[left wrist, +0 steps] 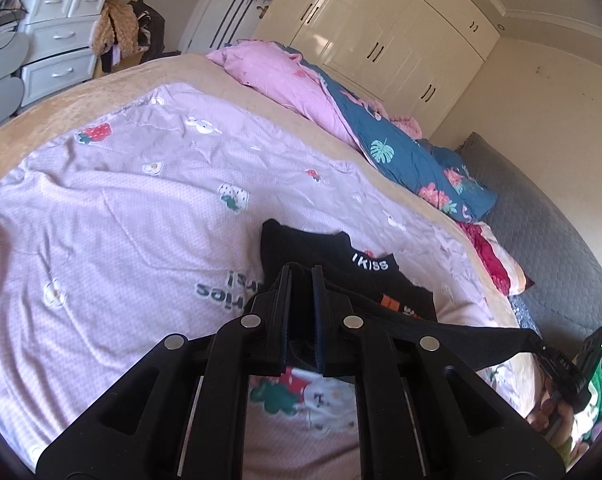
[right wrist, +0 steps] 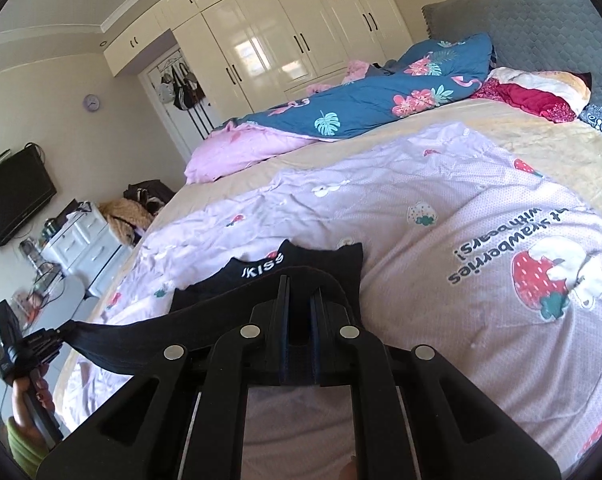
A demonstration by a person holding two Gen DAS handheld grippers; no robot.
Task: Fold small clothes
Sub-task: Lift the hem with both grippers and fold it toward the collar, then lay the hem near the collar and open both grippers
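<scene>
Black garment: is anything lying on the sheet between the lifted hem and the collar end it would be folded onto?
Nothing visible. Both the left gripper and right gripper are shut on the hem of the black garment; only its own cloth and bare strawberry sheet lie ahead.

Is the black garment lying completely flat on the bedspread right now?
No. The black garment has its near edge lifted and stretched taut between the left tool and the right tool.

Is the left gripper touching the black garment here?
Touching. The left wrist view shows the left gripper shut on the black garment, its hem stretched across to the right gripper.
</scene>
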